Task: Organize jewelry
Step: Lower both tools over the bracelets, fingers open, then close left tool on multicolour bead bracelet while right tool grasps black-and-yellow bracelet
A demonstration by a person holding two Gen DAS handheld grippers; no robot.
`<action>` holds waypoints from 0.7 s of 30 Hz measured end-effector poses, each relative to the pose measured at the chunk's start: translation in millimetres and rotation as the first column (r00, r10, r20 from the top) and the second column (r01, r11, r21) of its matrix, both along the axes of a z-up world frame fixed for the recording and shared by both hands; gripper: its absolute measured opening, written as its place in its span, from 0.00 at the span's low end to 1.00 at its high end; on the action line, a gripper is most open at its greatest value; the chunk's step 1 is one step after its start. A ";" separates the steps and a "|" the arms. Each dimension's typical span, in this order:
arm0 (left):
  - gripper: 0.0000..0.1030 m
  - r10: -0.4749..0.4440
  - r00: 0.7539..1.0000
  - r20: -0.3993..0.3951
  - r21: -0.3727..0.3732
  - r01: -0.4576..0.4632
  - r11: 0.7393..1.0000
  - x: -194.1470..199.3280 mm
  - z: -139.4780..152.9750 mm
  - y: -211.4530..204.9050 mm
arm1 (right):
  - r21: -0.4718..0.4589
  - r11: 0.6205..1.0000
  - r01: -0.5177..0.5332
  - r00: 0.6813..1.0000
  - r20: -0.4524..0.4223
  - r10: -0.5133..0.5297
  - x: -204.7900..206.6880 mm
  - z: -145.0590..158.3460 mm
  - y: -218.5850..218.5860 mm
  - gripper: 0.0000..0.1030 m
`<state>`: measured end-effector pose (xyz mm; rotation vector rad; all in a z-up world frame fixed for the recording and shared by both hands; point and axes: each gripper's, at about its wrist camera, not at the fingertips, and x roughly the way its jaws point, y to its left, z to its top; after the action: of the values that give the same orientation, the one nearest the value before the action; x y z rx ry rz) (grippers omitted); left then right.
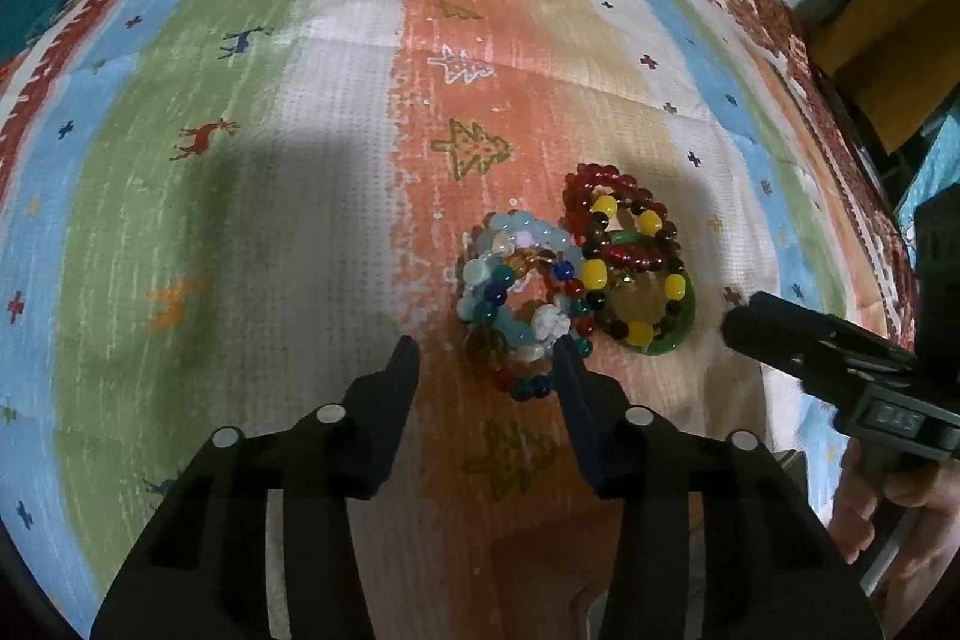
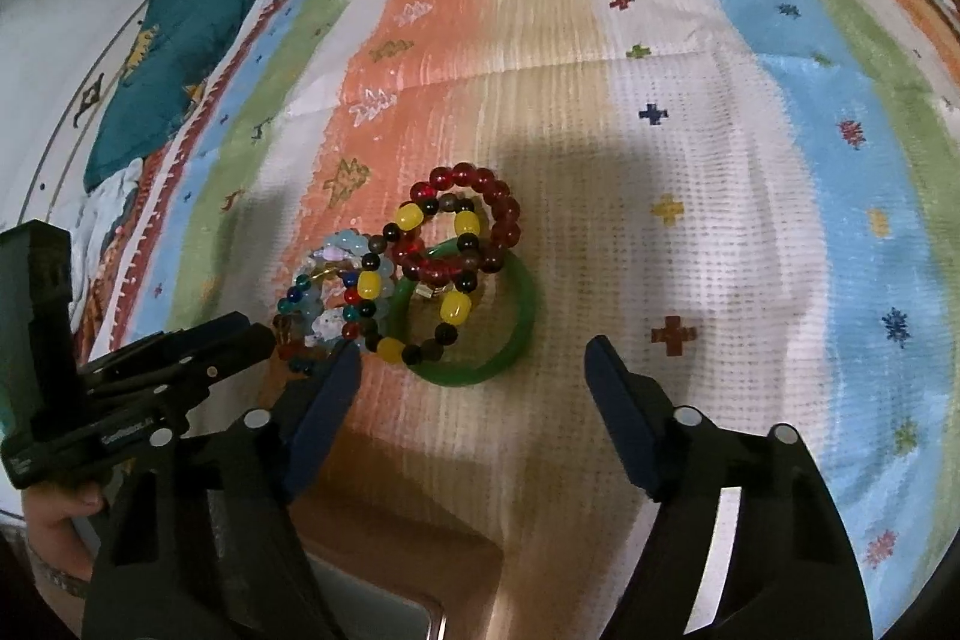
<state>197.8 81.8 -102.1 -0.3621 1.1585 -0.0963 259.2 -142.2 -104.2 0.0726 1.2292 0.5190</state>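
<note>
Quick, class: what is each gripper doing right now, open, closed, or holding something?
Left gripper: open, holding nothing, at the near edge of the bead bracelets.
Right gripper: open, empty, near the green bangle.

No text can be read for certain. The left gripper (image 2: 264, 340) bears a small white label along its side in the right wrist view, too blurred to make out; the right gripper (image 1: 735, 325) carries a dim embossed mark, also illegible.
</note>
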 end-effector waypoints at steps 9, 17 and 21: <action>0.29 -0.032 0.999 -0.002 -0.003 0.032 0.999 11.3 -2.0 -5.2 | 0.030 0.999 -0.011 0.998 -0.056 0.013 10.6 -12.3 7.9 0.50; 0.12 -0.038 0.999 -0.022 0.023 0.038 0.999 18.0 -11.2 -5.1 | 0.051 0.999 -0.010 0.995 -0.094 0.015 16.8 -19.0 9.3 0.32; 0.10 -0.044 0.999 -0.022 0.034 0.045 0.998 19.2 -13.2 -5.8 | 0.037 0.999 -0.027 0.994 -0.107 0.031 15.7 -25.3 12.3 0.22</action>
<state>216.9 76.0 -115.3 -0.3081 1.1884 -0.1113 274.9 -129.9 -129.5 0.1138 1.3281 0.5683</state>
